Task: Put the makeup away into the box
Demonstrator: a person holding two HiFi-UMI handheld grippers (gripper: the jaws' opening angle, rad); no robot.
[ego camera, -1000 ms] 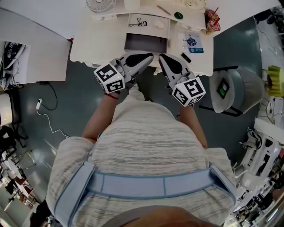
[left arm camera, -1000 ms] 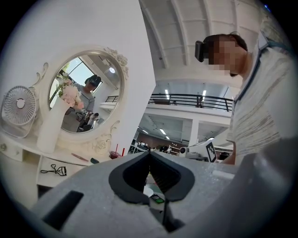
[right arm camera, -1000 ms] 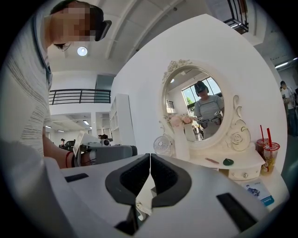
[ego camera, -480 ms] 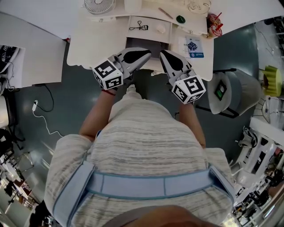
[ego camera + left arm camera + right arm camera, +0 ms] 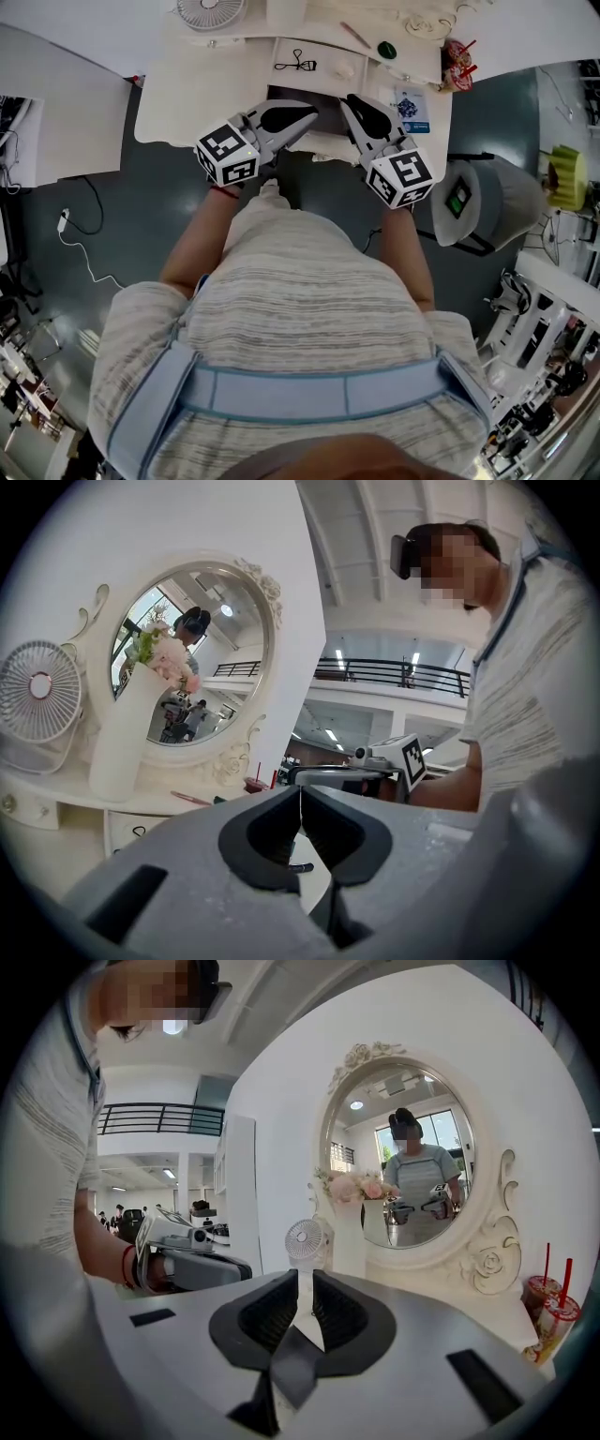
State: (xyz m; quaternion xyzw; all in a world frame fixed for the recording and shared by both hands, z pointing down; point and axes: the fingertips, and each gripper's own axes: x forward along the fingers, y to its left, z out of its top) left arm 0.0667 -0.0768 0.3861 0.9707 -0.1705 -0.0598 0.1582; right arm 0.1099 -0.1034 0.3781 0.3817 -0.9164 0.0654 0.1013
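Left gripper point(image 5: 314, 112) and right gripper point(image 5: 349, 101), both closed and empty, just slid in over the table point(image 5: 197, 94), so packing's barely started.

two grippers: left gripper point(image 5: 300, 801), right gripper point(image 5: 305, 1283). one fan point(image 5: 39, 688), one oval mirror point(image 5: 192, 658), one white vase point(image 5: 127, 733), one eyelash curler point(image 5: 294, 65), one cup point(image 5: 555, 1324) with two red straws point(image 5: 547, 1262), one green disc point(image 5: 386, 49).

The left tool point(image 5: 312, 112) and right tool point(image 5: 347, 99) cover much of the box point(image 5: 298, 94) at the counter's point(image 5: 187, 84) edge. The top edge cuts the fan point(image 5: 211, 11). Items beside the curler point(image 5: 294, 65) are too small to name. The right gripper view clips a cup point(image 5: 555, 1324).
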